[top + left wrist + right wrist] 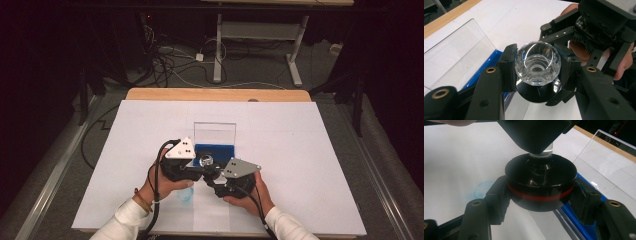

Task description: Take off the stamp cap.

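I have the left gripper [537, 70] clamped on the faceted glass knob [538, 63], one pad on each side. My right gripper [541, 195] has its jaws pressed against the rim of the black base [540, 178] with the red band under the knob. Both meet above the near middle of the tabletop [300, 150], at the near edge of the blue tray [222, 150] with its clear lid [215, 132] standing up.
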The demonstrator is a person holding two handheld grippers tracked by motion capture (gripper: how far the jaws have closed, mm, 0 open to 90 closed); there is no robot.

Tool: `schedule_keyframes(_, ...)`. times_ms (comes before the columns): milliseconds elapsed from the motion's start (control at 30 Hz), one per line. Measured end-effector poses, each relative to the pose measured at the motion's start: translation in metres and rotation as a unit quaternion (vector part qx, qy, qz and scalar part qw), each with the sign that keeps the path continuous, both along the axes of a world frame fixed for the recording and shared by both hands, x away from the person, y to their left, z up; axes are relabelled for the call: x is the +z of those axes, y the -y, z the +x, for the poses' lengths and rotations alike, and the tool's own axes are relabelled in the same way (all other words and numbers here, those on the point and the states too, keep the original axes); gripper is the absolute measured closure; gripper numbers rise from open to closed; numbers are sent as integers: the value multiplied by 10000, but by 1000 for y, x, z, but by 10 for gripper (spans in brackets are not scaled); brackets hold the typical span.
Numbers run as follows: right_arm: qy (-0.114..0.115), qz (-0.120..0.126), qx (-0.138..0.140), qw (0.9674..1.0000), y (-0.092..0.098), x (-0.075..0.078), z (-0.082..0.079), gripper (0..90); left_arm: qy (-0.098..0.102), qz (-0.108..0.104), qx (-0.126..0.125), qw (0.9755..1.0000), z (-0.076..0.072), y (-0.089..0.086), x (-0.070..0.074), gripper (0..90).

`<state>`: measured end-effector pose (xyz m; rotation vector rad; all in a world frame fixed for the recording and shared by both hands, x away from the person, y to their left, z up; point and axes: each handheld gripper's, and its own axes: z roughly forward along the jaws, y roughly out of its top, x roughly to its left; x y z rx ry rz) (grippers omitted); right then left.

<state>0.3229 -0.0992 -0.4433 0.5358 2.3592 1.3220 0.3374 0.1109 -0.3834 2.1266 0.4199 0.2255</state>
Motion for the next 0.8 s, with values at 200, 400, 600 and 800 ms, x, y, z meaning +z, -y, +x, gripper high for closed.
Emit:
schedule_keyframes(200, 80, -198, -17, 9998, 0, 5, -3, 389, 56, -67, 10, 10000, -2, -2, 1, 546)
schedule_keyframes(400, 69, -342, 16, 9994, 0, 10, -6, 391, -67, -158, -8, 9999, -1, -4, 1, 547)
schedule_keyframes(600, 39, -431, 73, 9990, -1, 11, -7, 391, -106, -168, -38, 9998, -1, -4, 1, 547)
schedule_keyframes(800, 77, -444, 79, 9990, -1, 14, -8, 391, -24, -167, -33, 9999, -3, -4, 3, 548)
